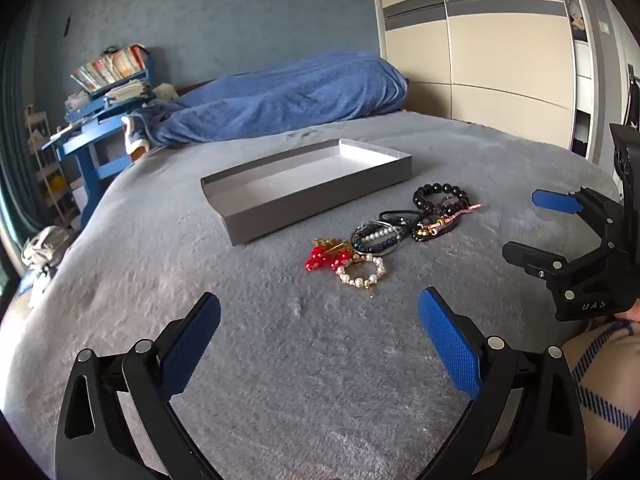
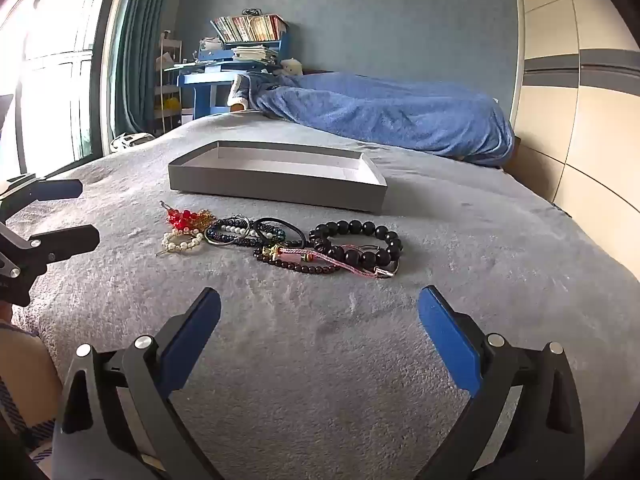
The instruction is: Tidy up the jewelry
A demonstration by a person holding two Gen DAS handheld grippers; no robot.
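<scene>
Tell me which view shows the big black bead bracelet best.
The right wrist view: the black bead bracelet lies near and large, its beads distinct, a pink cord across its front. The left wrist view shows it smaller and farther off, at the pile's far right end.

We're in a bedroom w/ a blue-grey textured wall point(image 2: 360, 20) at the back. A bed point(image 1: 320, 360) w/ a grey plush cover fills most of both views; a rumpled blue blanket point(image 1: 288, 96) lies across its far end. Left of the blanket we see a blue desk point(image 1: 96, 140) stacked w/ books & papers, a white wire rack point(image 2: 168, 80) beside it. Further left, a teal curtain point(image 2: 136, 40) hangs next to a big window point(image 2: 52, 60); bright daylight comes thru. On the right, a beige wardrobe point(image 1: 500, 40) w/ grey stripes.
</scene>
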